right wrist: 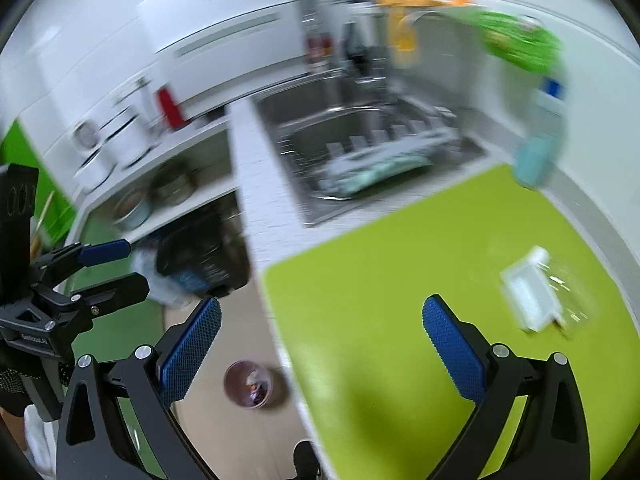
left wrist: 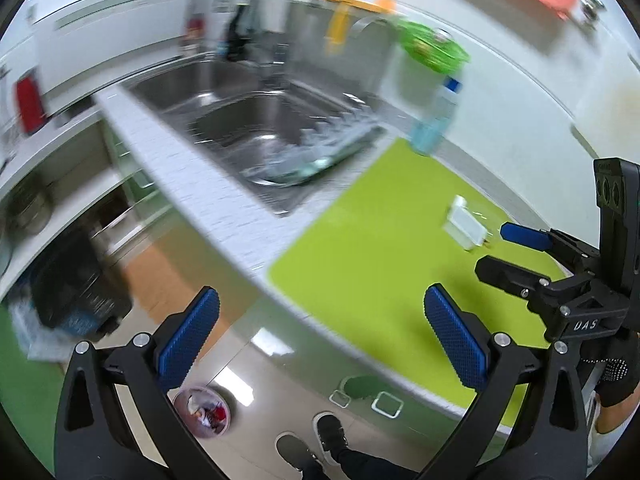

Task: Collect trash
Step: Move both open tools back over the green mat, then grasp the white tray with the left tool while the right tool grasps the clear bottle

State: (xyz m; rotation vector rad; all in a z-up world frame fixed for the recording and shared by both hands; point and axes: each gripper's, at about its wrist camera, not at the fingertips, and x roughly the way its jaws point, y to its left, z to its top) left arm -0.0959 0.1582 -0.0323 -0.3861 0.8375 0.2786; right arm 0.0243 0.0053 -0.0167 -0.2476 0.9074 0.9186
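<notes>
Both grippers' fingers wide, empty | white tray at 2 o'clock on green mat | risk: motion blur, mis-grasp; bin far below, drop could miss.

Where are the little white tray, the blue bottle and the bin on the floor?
White tray [right wrist: 530, 300], right wrist view, on its flat inside.
Blue bottle [left wrist: 434, 122], left wrist view, on its body.
Floor bin [right wrist: 249, 384], right wrist view, on its open top.

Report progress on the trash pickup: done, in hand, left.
Done: the small round bin on the floor already holds scraps. In hand: nothing; the left gripper and right gripper are both open and empty. Left: the white rectangular tray-like piece lies on the lime-green mat.
</notes>
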